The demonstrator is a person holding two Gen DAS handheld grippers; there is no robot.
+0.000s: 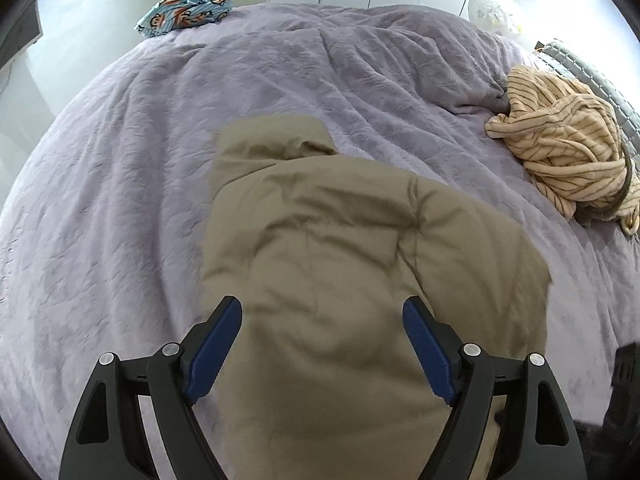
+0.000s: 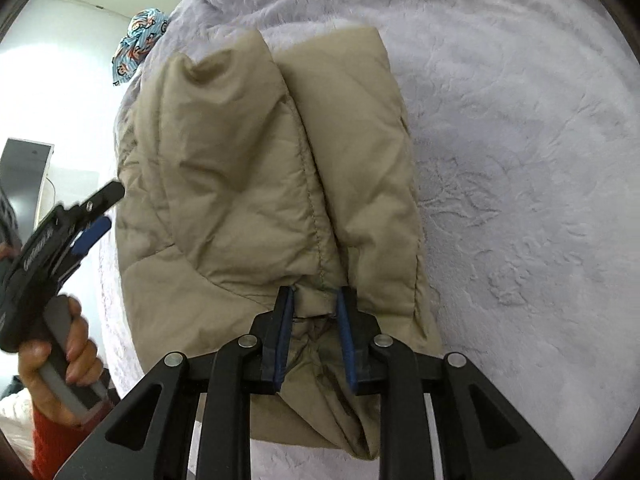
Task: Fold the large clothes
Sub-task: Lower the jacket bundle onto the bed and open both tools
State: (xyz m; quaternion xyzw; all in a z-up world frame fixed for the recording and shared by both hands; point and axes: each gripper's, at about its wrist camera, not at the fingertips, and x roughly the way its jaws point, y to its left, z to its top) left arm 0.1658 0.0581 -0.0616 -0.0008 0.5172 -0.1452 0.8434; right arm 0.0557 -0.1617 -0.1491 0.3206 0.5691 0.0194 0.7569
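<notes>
Left wrist view
Jacket: a khaki padded jacket (image 1: 352,280) is seen lying on the lilac bedspread (image 1: 120,168), already doubled into a rough block.
Long axis: it is laid running from the near edge toward the far side, almost in line with the fingers.
Left gripper (image 1: 322,344): the blue pads are spread wide and nothing is gripped; it is held above the near end of the jacket, which lies straight ahead and below.
Other cloth: a striped garment (image 1: 568,152) is bunched at the far right, and a monkey-print cloth (image 1: 188,6) at the far left corner (neither is touched).

Right wrist view
Right gripper (image 2: 314,320): the pads are drawn close together on a fold at the jacket's (image 2: 256,168) near edge, where a seam comes down between two puffed panels.
Left gripper (image 2: 86,220): it is seen at the left, carried in the person's hand (image 2: 60,356), just beside the jacket's left flank and apart from it.
Bedspread (image 2: 520,160): bare surface is left to the right of the jacket.

Coming move
Nearer hand: the right one, since cloth is already held by it.
What it turns on: the jacket stretches away from both grippers, so a further fold is judged to need the near end carried toward the far end (the free left gripper would first have to take the left near corner).
</notes>
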